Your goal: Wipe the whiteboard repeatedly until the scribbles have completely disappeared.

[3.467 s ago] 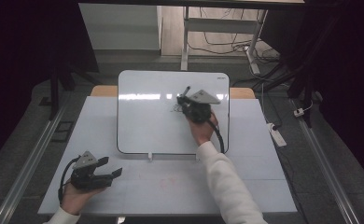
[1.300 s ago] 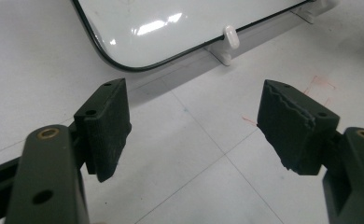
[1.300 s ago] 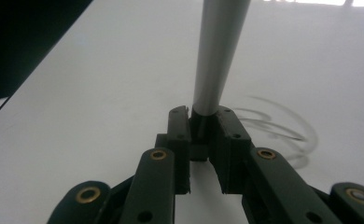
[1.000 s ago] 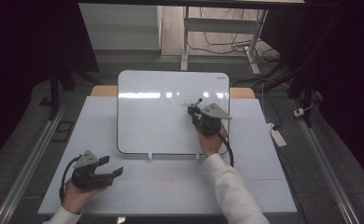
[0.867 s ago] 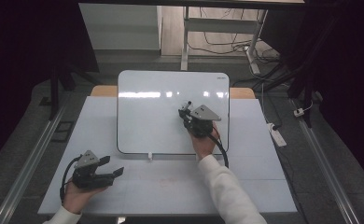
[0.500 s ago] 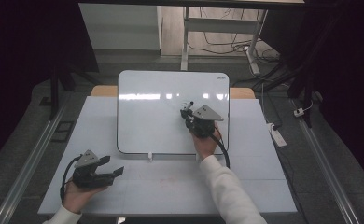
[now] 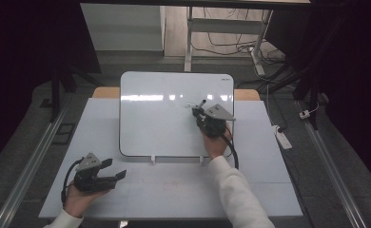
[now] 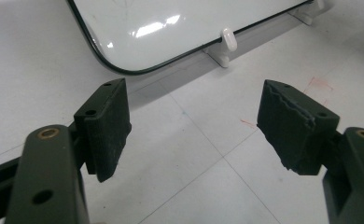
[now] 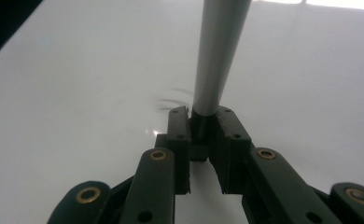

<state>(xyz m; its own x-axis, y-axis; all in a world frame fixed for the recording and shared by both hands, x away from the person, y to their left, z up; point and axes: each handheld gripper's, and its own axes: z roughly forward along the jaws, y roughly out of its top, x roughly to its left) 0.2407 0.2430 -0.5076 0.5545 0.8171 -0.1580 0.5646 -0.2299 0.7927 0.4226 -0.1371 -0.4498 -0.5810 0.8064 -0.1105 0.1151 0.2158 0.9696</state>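
A white whiteboard (image 7: 160,118) lies on the pale table (image 7: 269,190), its far edge raised. My right gripper (image 7: 201,114) is over the board's right part, shut on a grey marker (image 7: 202,103) that points away from the hand. In the right gripper view the jaws (image 9: 202,122) clamp the marker's barrel (image 9: 217,51) above the board's surface (image 9: 77,93), beside a faint smudged stroke (image 9: 171,100). At the front left of the table my left gripper (image 7: 115,169) rests, open. Nothing lies between its pads (image 8: 106,126), and the board's near corner (image 8: 124,32) is ahead of them.
Two white clip feet (image 7: 152,159) hold the board's near edge. A white power strip (image 7: 281,135) lies on the floor off the table's right side. Faint red marks (image 8: 318,85) stain the tabletop near the left gripper. Desk legs and cables stand beyond the far edge.
Since the earliest frame the right gripper with the marker has shifted right and nearer across the board, with small sideways moves in the last second. The left gripper has stayed put.
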